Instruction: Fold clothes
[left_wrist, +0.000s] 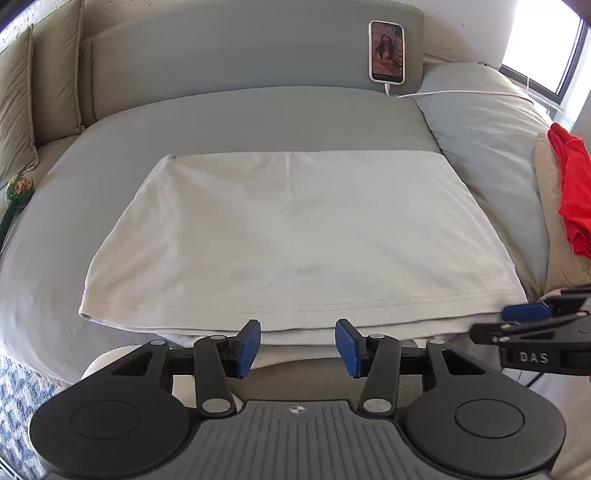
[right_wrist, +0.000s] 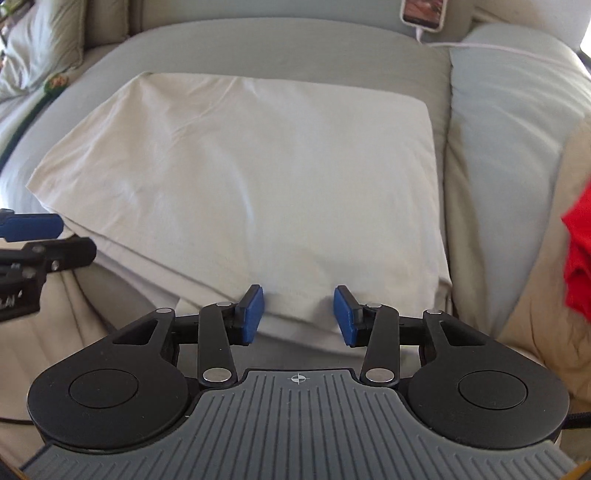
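Left tongs (left_wrist: 297, 345) and right tongs (right_wrist: 298, 314) parted, empty, poised at near hem of half-folded white shirt (left_wrist: 295, 236) on sofa cushion (left_wrist: 258, 110), seemingly for next fold.

Home living room, worked on a sofa. Evidence: grey-green seat cushion (left_wrist: 258, 118) with a matching backrest (left_wrist: 221, 48), and a beige throw pillow (left_wrist: 22, 110) sat at the left end. A phone (left_wrist: 386, 51) leaned against the backrest with its screen lit, white charging cable (left_wrist: 461, 93) trailing off across the next cushion. Bright window (left_wrist: 543, 40) was at the far right. Laundry was lying about: a folded off-white garment (left_wrist: 295, 229) flat on the seat, a red garment (left_wrist: 574, 192) heaped on the right side. Patterned rug (left_wrist: 16, 398) showed on the floor at lower left.
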